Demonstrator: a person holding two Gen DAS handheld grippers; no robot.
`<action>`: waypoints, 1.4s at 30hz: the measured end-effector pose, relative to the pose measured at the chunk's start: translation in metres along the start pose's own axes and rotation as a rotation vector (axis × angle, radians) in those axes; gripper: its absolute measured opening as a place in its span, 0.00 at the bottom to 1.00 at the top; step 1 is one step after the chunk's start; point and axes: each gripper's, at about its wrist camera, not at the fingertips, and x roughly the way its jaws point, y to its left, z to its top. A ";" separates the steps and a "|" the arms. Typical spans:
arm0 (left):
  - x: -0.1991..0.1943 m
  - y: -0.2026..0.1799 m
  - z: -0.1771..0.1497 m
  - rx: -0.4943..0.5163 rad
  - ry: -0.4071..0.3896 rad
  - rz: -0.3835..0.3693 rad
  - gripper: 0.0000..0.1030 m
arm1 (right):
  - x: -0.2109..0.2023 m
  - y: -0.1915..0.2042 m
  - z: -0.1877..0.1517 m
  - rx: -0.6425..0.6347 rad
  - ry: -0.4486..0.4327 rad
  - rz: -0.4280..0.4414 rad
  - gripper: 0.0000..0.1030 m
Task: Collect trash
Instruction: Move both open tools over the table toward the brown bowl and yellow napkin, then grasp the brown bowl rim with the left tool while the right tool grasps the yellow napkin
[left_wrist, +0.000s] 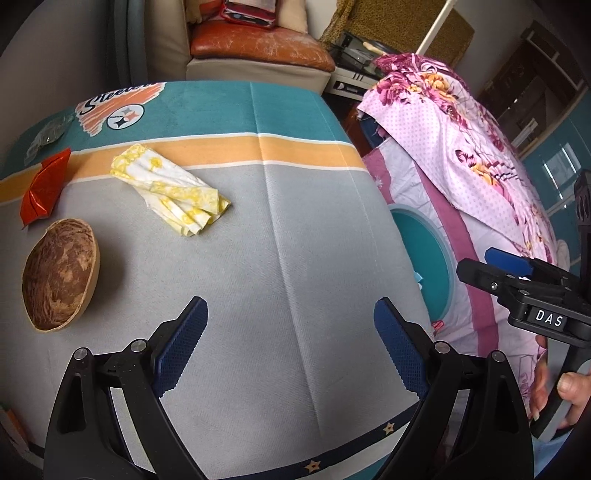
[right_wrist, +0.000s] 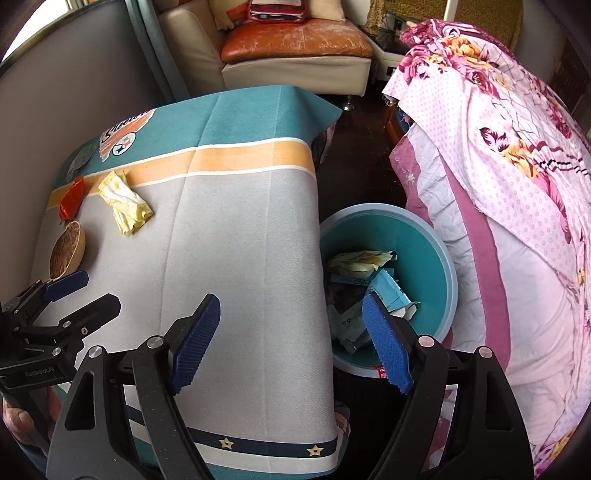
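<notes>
On the cloth-covered table (left_wrist: 295, 240) lie a crumpled yellow-white napkin (left_wrist: 173, 188), a red foil wrapper (left_wrist: 42, 188), a brown shell-like bowl piece (left_wrist: 61, 273) and a clear plastic wrapper (left_wrist: 48, 134) at the far left. They also show in the right wrist view: napkin (right_wrist: 125, 205), red wrapper (right_wrist: 72, 199), brown piece (right_wrist: 68, 249). A teal bin (right_wrist: 428, 236) on the floor right of the table holds several wrappers. My left gripper (left_wrist: 291, 325) is open and empty over the table's near part. My right gripper (right_wrist: 291, 321) is open and empty over the table's right edge and the bin.
A bed with pink floral bedding (right_wrist: 498, 184) stands right of the bin. A sofa with an orange cushion (right_wrist: 295, 40) is behind the table. A grey panel (right_wrist: 74, 92) borders the table's left side.
</notes>
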 end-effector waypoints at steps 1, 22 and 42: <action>-0.004 0.006 -0.002 -0.006 -0.006 0.003 0.89 | -0.001 0.007 0.001 -0.014 0.000 0.001 0.73; -0.056 0.190 -0.027 -0.285 -0.092 0.154 0.89 | 0.049 0.154 0.044 -0.299 0.067 0.047 0.74; -0.025 0.229 -0.010 -0.301 -0.050 0.214 0.89 | 0.146 0.233 0.112 -0.414 0.141 0.221 0.57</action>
